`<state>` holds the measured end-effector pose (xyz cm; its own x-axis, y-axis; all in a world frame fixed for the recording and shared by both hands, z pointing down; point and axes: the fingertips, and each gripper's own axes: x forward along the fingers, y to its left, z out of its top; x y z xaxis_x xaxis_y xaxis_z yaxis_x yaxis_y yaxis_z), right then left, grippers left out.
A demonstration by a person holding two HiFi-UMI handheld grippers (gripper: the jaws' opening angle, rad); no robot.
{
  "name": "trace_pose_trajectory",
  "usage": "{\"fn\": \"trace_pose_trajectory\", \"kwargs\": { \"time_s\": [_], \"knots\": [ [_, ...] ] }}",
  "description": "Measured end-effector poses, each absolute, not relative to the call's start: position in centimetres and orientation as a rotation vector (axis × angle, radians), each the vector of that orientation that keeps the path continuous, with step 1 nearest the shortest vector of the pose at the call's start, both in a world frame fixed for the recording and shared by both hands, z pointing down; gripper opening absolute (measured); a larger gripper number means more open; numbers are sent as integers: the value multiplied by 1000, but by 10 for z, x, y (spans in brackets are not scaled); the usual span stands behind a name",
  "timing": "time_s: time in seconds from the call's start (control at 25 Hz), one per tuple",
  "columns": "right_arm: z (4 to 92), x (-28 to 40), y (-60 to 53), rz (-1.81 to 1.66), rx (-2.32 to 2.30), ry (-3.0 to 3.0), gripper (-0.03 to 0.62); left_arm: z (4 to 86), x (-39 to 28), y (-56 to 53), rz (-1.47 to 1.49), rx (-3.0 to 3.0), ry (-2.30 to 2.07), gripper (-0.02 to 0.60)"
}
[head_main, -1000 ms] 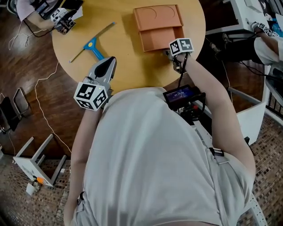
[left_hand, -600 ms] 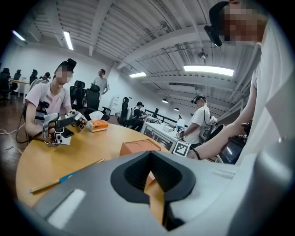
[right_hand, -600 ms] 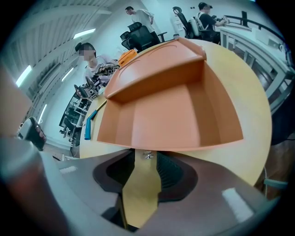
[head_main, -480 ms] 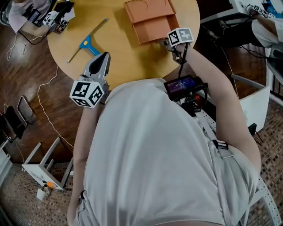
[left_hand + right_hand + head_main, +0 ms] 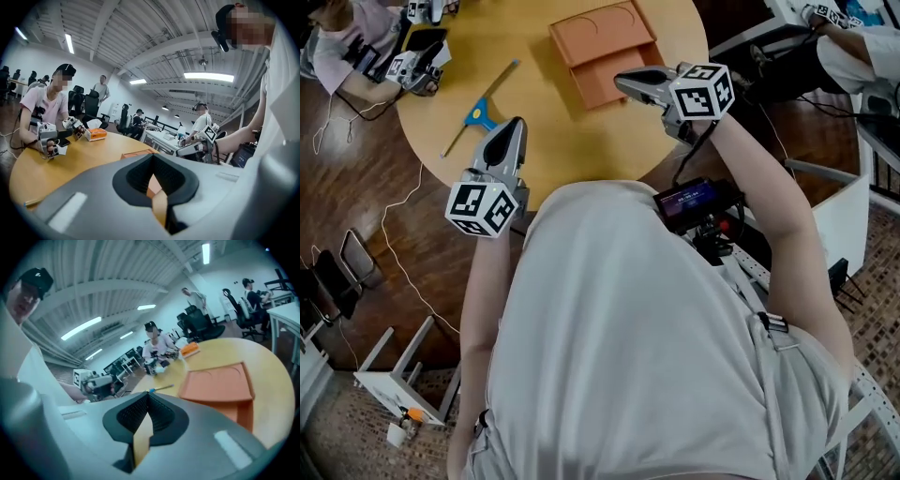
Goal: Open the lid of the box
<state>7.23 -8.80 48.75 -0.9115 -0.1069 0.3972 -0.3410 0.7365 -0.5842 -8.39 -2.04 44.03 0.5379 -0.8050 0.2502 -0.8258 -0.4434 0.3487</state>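
Big open office with strip lights overhead, and in the middle of it a round wooden table (image 5: pixel 572 141), pale yellow top, seen from straight above. The orange box (image 5: pixel 598 42) sits on the far side of the table. It shows a flat top with round shapes pressed into it and a lower step facing the person.

The right gripper (image 5: pixel 623 82) hangs over the near right corner of that box, its tips pointing left across the lower step. Whether it touches the plastic, I cannot tell from above. Its own view settles the jaws: the two dark pads are pressed together with nothing between them, so it is empty. From there the box lies ahead and off to the right of the jaws, close, and not in the grip.

The left gripper (image 5: pixel 514 127) is on the near left part of the table, well apart from the box and pointing away from the person. Its jaws are drawn together too and carry nothing, and the box is ahead of it and to its right.

A blue-handled tool (image 5: pixel 478 111) with a long thin cross-piece lies on the table just beyond the left gripper, to the left of the box. Across the table a seated person (image 5: pixel 44 105) in a pink shirt holds another set of grippers, with an orange tissue box (image 5: pixel 97 134) beside them. A small lit screen (image 5: pixel 692 200) rides at the wearer's waist, under the right forearm
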Motion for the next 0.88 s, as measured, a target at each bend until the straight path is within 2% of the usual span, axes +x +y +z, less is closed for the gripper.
{"fn": "trace_pose_trajectory", "kwargs": {
  "time_s": [0.16,0.88],
  "knots": [
    [440,54,-70,869,248,-2765,2,440,-82,-18,59,2362,-1327,0],
    [417,28,-68,614,222,-2846,1,428,-94,-38,39,2396,-1319,0]
  ]
}}
